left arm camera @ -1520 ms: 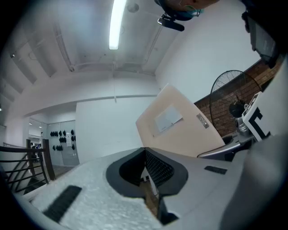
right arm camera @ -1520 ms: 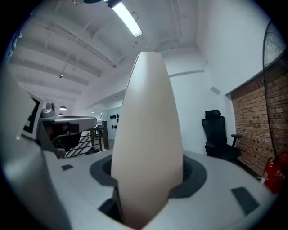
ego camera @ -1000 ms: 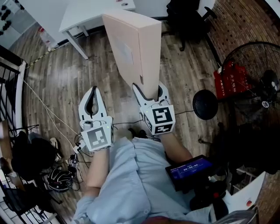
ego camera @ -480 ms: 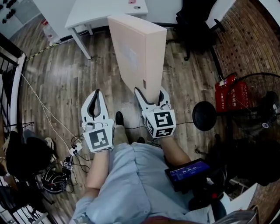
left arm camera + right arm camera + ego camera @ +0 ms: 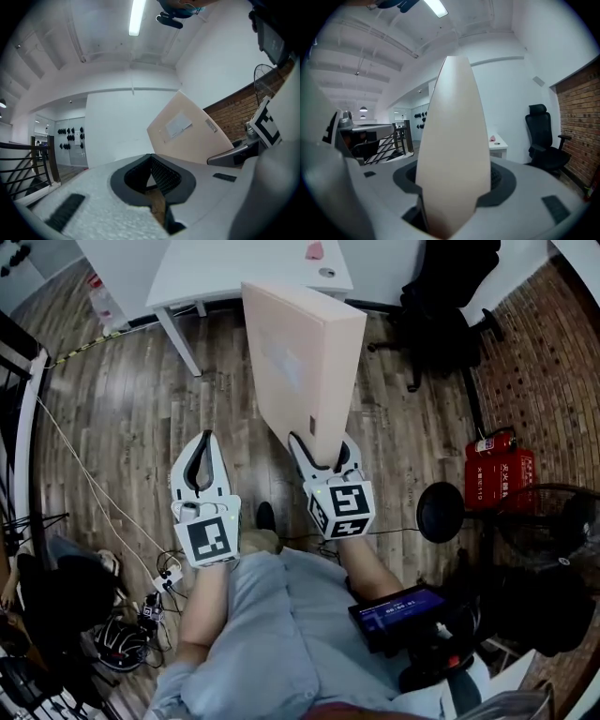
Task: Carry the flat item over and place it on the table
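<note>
The right claw (image 5: 323,448) is clamped on the lower end of the flat box (image 5: 302,362), its two jaws pressing on the box's broad faces; in the right gripper view the narrow pale edge of the box (image 5: 452,140) rises straight up out of the jaws and fills the middle of the picture. The box is pale beige, carries a light label on one broad face, and stands on end in the air above the wooden floor (image 5: 122,409), tilted a little away from the person; it touches neither the floor nor the worktop. The white worktop (image 5: 244,273) lies beyond the box's far end, with a small pink thing (image 5: 315,251) near its far edge. The left claw (image 5: 199,451) hangs beside the right one, apart from the box; its jaw tips meet and nothing is between them, only floor showing through the loop they form. A black office chair (image 5: 441,296) stands to the right of the worktop; a red canister (image 5: 497,470) sits by the brick wall.
</note>
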`<action>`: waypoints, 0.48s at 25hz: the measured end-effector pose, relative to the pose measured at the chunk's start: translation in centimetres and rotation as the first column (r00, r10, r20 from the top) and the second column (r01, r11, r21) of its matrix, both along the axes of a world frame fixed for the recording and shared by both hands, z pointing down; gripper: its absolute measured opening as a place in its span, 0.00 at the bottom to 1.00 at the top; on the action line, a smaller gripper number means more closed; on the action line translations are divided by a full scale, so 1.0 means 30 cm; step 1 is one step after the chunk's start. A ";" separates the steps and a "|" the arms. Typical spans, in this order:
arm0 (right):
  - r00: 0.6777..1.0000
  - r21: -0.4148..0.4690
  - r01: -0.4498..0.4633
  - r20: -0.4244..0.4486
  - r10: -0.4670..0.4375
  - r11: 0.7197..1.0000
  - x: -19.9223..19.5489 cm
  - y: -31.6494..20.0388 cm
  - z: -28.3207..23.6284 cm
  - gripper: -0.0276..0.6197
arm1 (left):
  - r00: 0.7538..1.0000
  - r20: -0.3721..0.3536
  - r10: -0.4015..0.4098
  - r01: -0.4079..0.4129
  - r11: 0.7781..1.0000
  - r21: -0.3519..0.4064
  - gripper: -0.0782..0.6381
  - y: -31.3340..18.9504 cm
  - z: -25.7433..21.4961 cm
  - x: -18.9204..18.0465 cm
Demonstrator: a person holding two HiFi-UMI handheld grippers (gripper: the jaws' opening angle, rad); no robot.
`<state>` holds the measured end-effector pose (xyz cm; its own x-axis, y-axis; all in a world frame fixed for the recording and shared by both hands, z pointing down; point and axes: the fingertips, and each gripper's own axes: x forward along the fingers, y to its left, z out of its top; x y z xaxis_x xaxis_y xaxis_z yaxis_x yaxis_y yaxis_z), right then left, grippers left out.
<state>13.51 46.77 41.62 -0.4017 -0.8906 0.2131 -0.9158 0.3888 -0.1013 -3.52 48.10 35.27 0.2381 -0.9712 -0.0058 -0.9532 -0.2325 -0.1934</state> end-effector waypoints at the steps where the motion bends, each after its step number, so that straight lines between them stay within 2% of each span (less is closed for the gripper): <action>1: 1.000 0.001 -0.001 -0.002 0.001 1.000 -0.024 -0.042 -0.004 0.47 | 1.000 0.004 0.004 -0.004 1.000 -0.003 0.12 -0.042 -0.006 -0.019; 6: 1.000 0.036 -0.011 -0.006 0.011 0.999 -0.121 -0.219 -0.065 0.47 | 1.000 -0.002 0.016 -0.016 1.000 0.000 0.12 -0.203 -0.058 -0.101; 9: 1.000 0.063 -0.025 0.002 0.024 0.998 -0.151 -0.282 -0.110 0.47 | 0.999 0.021 0.041 -0.042 0.998 0.048 0.12 -0.268 -0.096 -0.131; 12: 1.000 0.072 -0.027 -0.006 0.028 0.997 -0.171 -0.319 -0.126 0.47 | 0.999 0.010 0.042 -0.043 0.998 0.042 0.12 -0.314 -0.107 -0.149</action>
